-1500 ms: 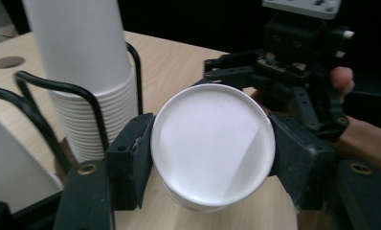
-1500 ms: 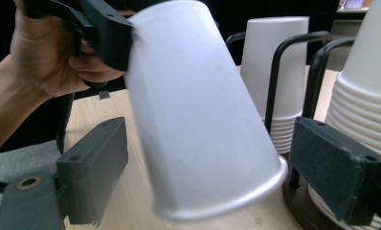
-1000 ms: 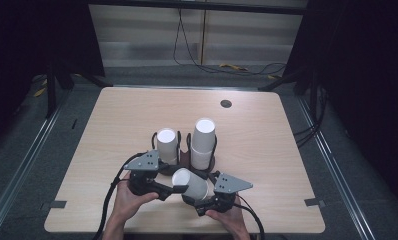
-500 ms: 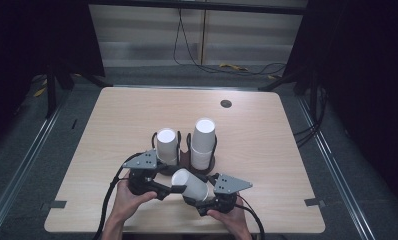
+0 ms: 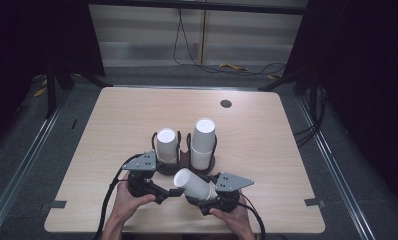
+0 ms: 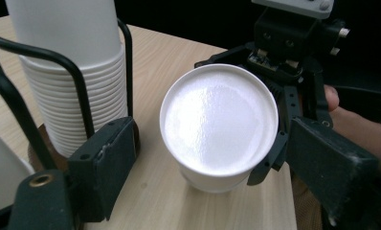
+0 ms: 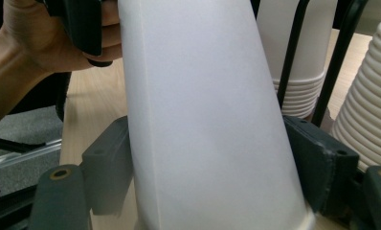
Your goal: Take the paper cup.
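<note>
The white foam cup (image 5: 194, 184) lies tilted, plain and smooth, base showing.

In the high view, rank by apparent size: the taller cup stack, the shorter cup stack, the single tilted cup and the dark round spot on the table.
1. Taller cup stack.
2. Shorter cup stack and the single tilted cup held in the right gripper: these look alike, and the tilt makes ranking unsure.
3. Dark round spot, clearly smallest.
</note>
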Action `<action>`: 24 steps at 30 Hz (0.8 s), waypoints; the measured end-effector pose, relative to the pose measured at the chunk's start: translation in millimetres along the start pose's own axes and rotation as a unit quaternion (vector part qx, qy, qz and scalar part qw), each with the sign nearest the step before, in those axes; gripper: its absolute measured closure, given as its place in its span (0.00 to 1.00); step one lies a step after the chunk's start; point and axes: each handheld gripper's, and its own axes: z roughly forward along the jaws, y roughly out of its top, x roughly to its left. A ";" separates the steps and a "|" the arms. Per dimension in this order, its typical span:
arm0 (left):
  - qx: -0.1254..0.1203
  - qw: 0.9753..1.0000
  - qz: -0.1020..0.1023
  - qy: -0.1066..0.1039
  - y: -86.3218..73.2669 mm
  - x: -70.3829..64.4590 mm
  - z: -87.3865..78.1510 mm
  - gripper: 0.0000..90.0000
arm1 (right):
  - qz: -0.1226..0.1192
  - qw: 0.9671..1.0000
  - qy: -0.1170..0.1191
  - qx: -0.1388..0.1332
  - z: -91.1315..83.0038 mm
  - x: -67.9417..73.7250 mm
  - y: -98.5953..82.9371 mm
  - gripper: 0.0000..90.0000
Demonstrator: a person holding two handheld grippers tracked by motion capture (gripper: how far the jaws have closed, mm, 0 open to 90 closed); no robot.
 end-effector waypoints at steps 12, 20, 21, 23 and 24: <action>0.025 1.000 0.003 0.015 -0.6 1.4 -2.3 0.21 | -0.013 0.998 -0.012 0.062 -3.5 -5.4 7.0 0.27; 0.046 0.999 0.009 0.026 0.5 2.4 -3.9 0.22 | -0.027 0.995 -0.014 0.091 -1.8 -8.2 13.6 0.27; 0.047 0.998 0.010 0.027 0.5 2.0 -3.3 0.22 | -0.033 0.994 -0.011 0.100 -1.5 -8.1 15.6 0.27; 0.056 0.998 0.015 0.028 0.3 2.9 -2.7 0.22 | -0.037 0.993 -0.011 0.109 -0.9 -8.0 17.8 0.27; 0.056 0.998 0.013 0.027 0.1 2.8 -2.9 0.23 | -0.040 0.993 -0.010 0.113 -0.5 -8.2 19.3 0.27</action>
